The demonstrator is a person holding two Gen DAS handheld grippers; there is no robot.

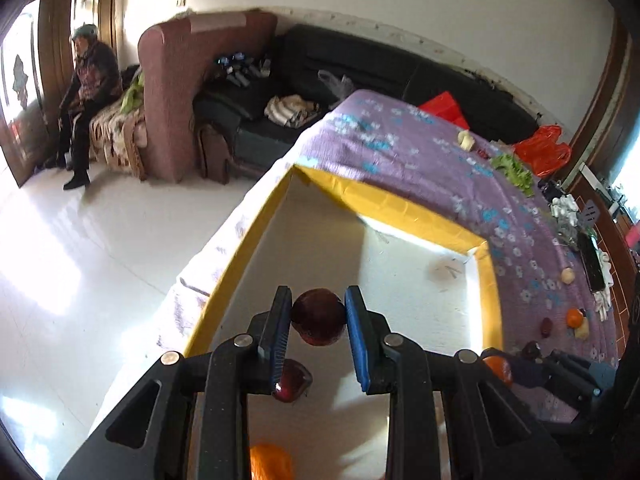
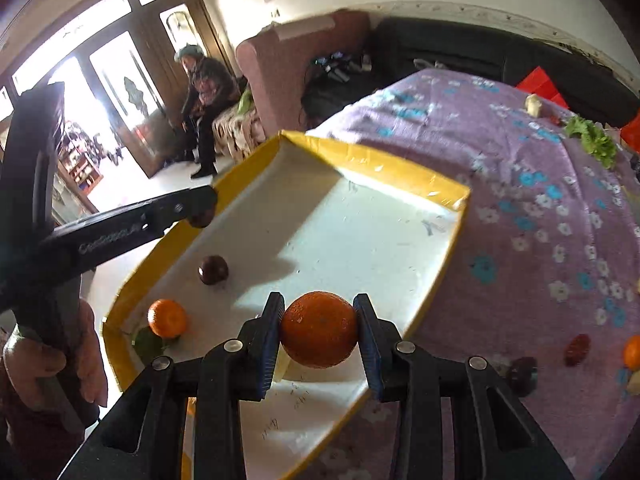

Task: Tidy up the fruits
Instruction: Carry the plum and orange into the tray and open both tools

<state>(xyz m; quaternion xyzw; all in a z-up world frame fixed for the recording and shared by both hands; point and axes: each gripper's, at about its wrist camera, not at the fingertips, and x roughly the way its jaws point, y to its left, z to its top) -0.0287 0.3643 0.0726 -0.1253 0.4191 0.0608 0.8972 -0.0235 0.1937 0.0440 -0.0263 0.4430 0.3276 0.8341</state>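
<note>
A dark red fruit (image 1: 319, 317) is clamped between the blue pads of the left gripper (image 1: 319, 314), whose jaws are drawn close in on it, and is held above the white floor of the yellow-rimmed tray (image 1: 384, 204). An orange (image 2: 319, 329) is pinched in the same way by the right gripper (image 2: 319, 330), its jaws set a little wider, above the tray's near edge. On the tray floor a second dark red fruit (image 2: 213, 269) and a smaller orange (image 2: 167, 318) beside a green leaf (image 2: 147, 345) are seen, well apart from each other. The tray is set on a purple flowered cloth (image 2: 520, 184), where more fruit (image 2: 577, 349) and a piece of lettuce (image 2: 596, 140) are scattered. A seated person (image 2: 204, 92) is seen beyond, near the door.
</note>
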